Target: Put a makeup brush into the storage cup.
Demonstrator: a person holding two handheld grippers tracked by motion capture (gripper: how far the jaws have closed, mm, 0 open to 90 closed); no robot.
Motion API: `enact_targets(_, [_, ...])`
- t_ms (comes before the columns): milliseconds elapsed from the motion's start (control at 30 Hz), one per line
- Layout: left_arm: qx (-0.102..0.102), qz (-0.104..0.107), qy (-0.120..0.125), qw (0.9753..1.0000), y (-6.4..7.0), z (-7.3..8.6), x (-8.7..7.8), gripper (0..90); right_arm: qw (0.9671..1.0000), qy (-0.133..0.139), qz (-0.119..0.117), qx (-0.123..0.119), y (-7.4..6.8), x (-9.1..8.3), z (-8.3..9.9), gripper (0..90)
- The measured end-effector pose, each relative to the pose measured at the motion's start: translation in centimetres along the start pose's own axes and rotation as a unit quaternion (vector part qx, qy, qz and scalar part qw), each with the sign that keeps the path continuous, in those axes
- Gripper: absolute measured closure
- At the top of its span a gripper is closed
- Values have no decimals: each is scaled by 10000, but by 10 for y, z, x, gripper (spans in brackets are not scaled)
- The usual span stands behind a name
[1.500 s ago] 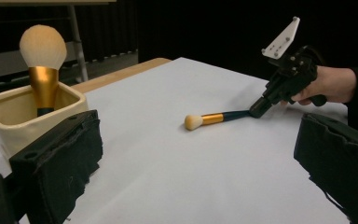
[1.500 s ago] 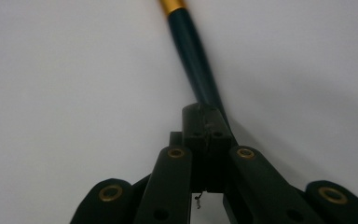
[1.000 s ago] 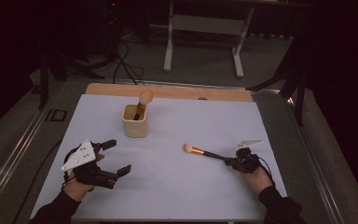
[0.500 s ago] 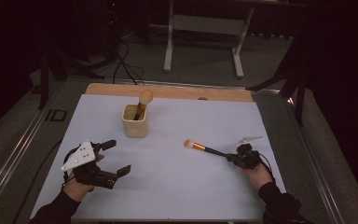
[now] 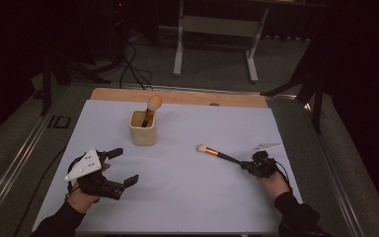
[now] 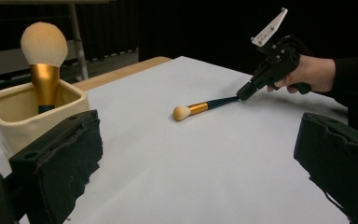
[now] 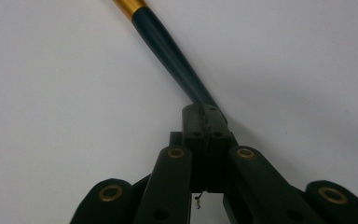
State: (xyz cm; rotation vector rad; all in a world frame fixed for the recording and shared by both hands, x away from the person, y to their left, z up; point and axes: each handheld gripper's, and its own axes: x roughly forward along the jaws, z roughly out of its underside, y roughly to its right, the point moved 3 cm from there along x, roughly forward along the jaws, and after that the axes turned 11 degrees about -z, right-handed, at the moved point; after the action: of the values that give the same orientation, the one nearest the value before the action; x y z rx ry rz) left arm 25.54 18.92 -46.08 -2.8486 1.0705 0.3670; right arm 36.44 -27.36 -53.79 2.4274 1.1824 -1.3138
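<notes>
A small makeup brush with a dark handle, gold ferrule and pale head points left across the white sheet. My right gripper is shut on the handle's end, and up close the brush handle runs out from the closed right gripper. The left gripper view shows the brush tilted, with its head near the sheet, and the right gripper behind it. My left gripper rests open at the front left, holding nothing. A cream cup holds a large round-headed brush.
The white sheet covers the table, with a wooden strip along its far edge. The cup and the big brush stand close to the left gripper. A metal stand is beyond the table.
My right gripper has moved slightly away from the person with the small brush, and the brush head has shifted a little farther up the sheet. The left gripper has stayed put.
</notes>
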Motion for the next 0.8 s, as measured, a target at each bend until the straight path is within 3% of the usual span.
enact_targets(300, [-12,-6,-2,10000,-1,0,0,15,9991,-65,-319,-253,-4,-11,-11,877])
enact_targets(467, [15,15,-4,10000,0,0,-1,15,9974,210,-503,-481,-3,-21,-21,864])
enact_targets(700, [21,35,-20,10000,0,1,-1,15,9919,340,-776,-947,-3,-43,-45,727])
enact_targets(800, [20,45,-15,10000,0,1,-1,15,9898,213,-869,-1108,-4,-51,-55,637])
